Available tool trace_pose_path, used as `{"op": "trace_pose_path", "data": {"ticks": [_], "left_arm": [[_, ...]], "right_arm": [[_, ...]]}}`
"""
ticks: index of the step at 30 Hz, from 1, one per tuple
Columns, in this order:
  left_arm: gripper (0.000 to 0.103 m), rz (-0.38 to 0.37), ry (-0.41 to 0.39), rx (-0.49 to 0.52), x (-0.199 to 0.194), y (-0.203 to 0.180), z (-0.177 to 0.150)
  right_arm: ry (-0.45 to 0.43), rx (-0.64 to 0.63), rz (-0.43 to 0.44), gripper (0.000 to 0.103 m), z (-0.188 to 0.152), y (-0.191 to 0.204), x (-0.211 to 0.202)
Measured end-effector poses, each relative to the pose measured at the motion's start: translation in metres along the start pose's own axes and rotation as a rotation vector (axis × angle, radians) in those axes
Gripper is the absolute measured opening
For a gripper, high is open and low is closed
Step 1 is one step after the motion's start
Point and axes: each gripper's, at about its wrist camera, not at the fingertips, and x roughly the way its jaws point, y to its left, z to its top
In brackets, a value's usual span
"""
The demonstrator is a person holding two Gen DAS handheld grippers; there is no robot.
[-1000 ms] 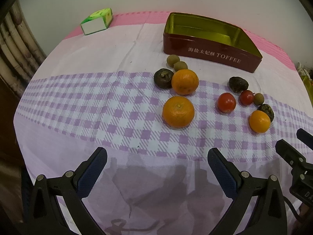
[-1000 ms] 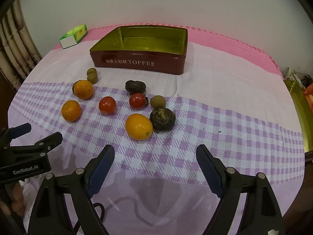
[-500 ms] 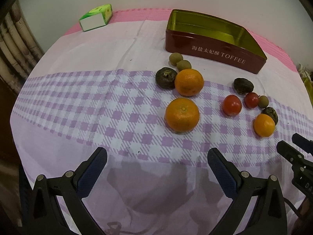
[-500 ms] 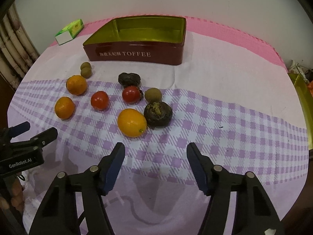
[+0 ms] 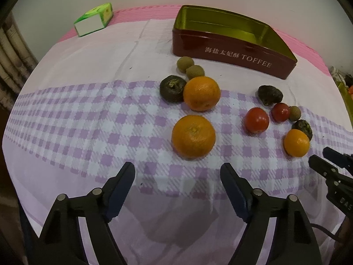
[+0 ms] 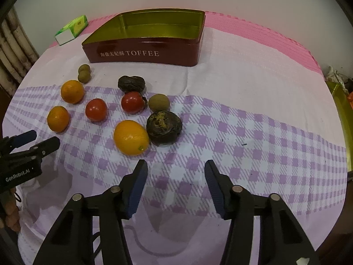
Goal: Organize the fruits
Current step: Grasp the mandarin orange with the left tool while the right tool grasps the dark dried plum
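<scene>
Loose fruit lies on a lilac checked cloth in front of an empty red toffee tin (image 5: 231, 42) (image 6: 145, 42). My left gripper (image 5: 177, 172) hovers just short of the nearest orange (image 5: 193, 135); its jaws are closing with nothing between them. Behind that orange are a second orange (image 5: 201, 93), a dark fruit (image 5: 172, 88) and two longans (image 5: 195, 71). My right gripper (image 6: 175, 167) is also closing on nothing, just in front of a yellow-orange fruit (image 6: 131, 137) and a dark fruit (image 6: 164, 125). Two tomatoes (image 6: 96, 109) (image 6: 132, 102) lie further back.
A green and white box (image 5: 93, 19) sits at the far left of the table. A gold tray edge (image 6: 344, 114) shows at the right border. Bamboo poles (image 6: 13, 50) stand at the left. A hand (image 6: 8, 216) holds the left gripper (image 6: 33, 141).
Both grippers have come forward and down toward the fruit, which looks larger now. Both pairs of jaws have narrowed, the right pair more than the left.
</scene>
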Motion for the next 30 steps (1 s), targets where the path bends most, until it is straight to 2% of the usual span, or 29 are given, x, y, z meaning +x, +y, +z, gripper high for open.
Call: {"op": "trace_pose_path", "data": {"ticks": [8,17,27,28,30], "left_arm": [[0.077,-0.015,-0.001,0.009,0.011,-0.007,0.017],[0.077,-0.039,-0.002,-0.001,0.024,-0.003,0.03],[0.077,-0.008,0.0,0.033,0.042,-0.016,0.047],[0.077,-0.009,-0.002,0.036,0.043,-0.017,0.05],[0.068,-0.009,-0.012,0.04,0.043,-0.019,0.051]], "right_arm": [[0.012,-0.014,0.018,0.047,0.01,-0.002,0.016],[0.007,-0.049,0.017,0.048,0.035,0.015,0.037],[-0.014,-0.077,0.02,0.049,0.06,0.03,0.055],[-0.014,-0.077,0.022,0.049,0.06,0.03,0.054],[-0.013,-0.076,0.02,0.047,0.065,0.032,0.056]]}}
